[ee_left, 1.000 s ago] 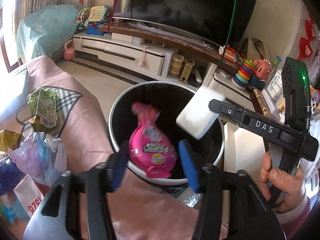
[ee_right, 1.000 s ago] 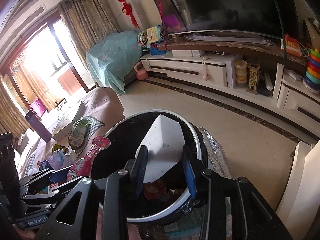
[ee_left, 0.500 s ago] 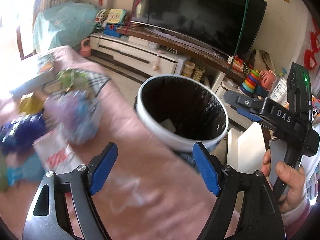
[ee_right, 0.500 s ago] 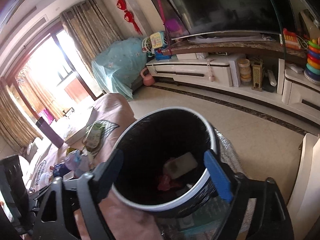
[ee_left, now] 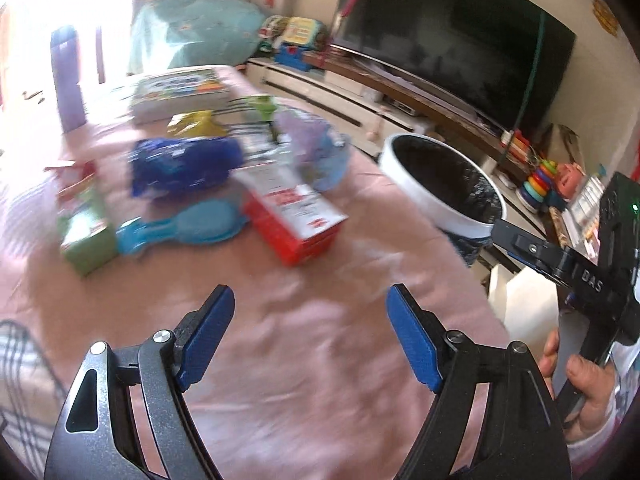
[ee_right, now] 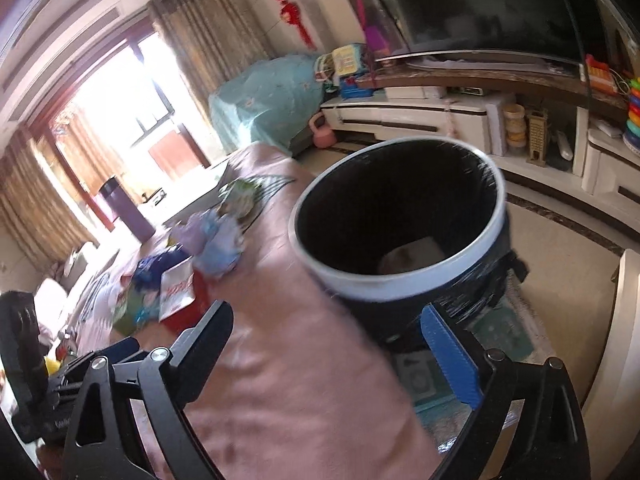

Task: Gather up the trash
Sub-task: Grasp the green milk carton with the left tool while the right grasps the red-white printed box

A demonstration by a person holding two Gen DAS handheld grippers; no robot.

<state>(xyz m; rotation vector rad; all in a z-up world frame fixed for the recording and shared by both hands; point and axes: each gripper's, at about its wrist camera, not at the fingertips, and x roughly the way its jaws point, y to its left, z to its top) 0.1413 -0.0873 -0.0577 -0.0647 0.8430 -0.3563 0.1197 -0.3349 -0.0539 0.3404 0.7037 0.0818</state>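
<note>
Both grippers — left (ee_left: 310, 332); right (ee_right: 340, 354) — withdrew empty.

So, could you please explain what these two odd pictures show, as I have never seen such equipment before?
There is no robot here. A person holds a hand-held gripper in each hand, each with two fingers and a wide-angle camera looking forward along them. One picture comes from the left gripper, the other from the right gripper. In both, the blue-padded fingers stand wide apart and hold nothing. In the left view you can also see the person's right hand gripping the other tool's handle. Below lies a pink cloth with litter on it: a red and white box, a green carton, a blue wrapper and a crumpled plastic bag. Beside the cloth stands a black bin with a white rim; something pale lies at its bottom. The pictures are blurred.
</note>
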